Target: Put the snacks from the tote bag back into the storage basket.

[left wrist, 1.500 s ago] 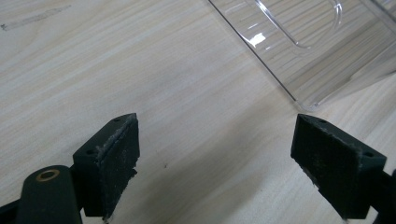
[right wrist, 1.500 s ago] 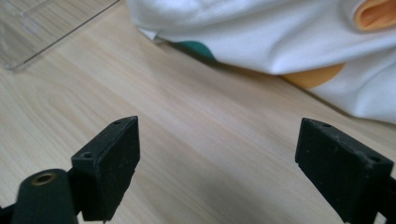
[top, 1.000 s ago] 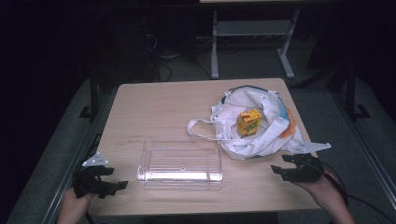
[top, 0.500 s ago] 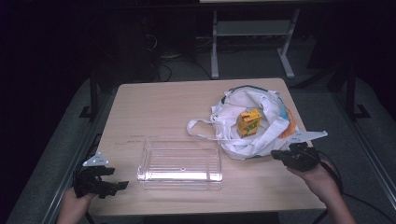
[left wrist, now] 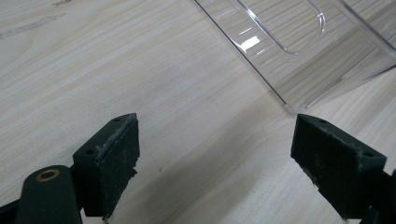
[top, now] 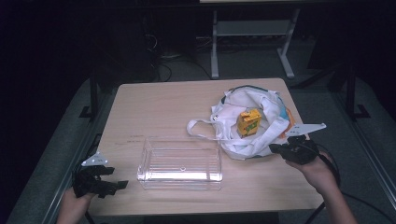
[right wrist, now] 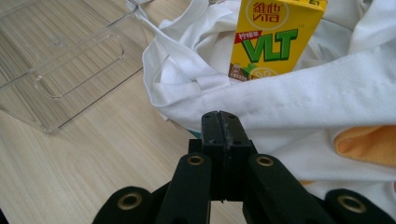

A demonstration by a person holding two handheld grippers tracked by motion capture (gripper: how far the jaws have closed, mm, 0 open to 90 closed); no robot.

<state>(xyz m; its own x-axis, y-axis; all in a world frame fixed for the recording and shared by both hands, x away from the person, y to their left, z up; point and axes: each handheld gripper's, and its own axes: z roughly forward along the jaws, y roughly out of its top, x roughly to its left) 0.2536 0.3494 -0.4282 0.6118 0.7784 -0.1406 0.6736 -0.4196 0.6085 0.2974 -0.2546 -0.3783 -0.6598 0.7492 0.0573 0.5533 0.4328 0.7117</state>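
A white cloth bag (top: 233, 109) lies open on the right of the wooden table (top: 159, 107), with a yellow VLT drink carton (top: 248, 122) standing in it. My right gripper (top: 274, 149) is shut, its tips against the bag's near rim; in the right gripper view the closed jaws (right wrist: 222, 116) meet the bag's white fabric (right wrist: 299, 98) just below the carton (right wrist: 275, 39). Whether fabric is pinched cannot be told. My left gripper (top: 117, 185) rests open at the table's front left corner. Seen from the left gripper view (left wrist: 217, 135), it holds nothing.
An empty clear plastic container (top: 180, 176) stands at the front middle, between the grippers; its corner (left wrist: 299, 51) lies just ahead of the left jaws, and one end (right wrist: 60, 65) appears left of the bag. Something orange (right wrist: 364, 144) sits under the bag's right side.
My right gripper has moved forward and left from the bare table to the bag's near rim. The left gripper, the container and the carton have stayed put.
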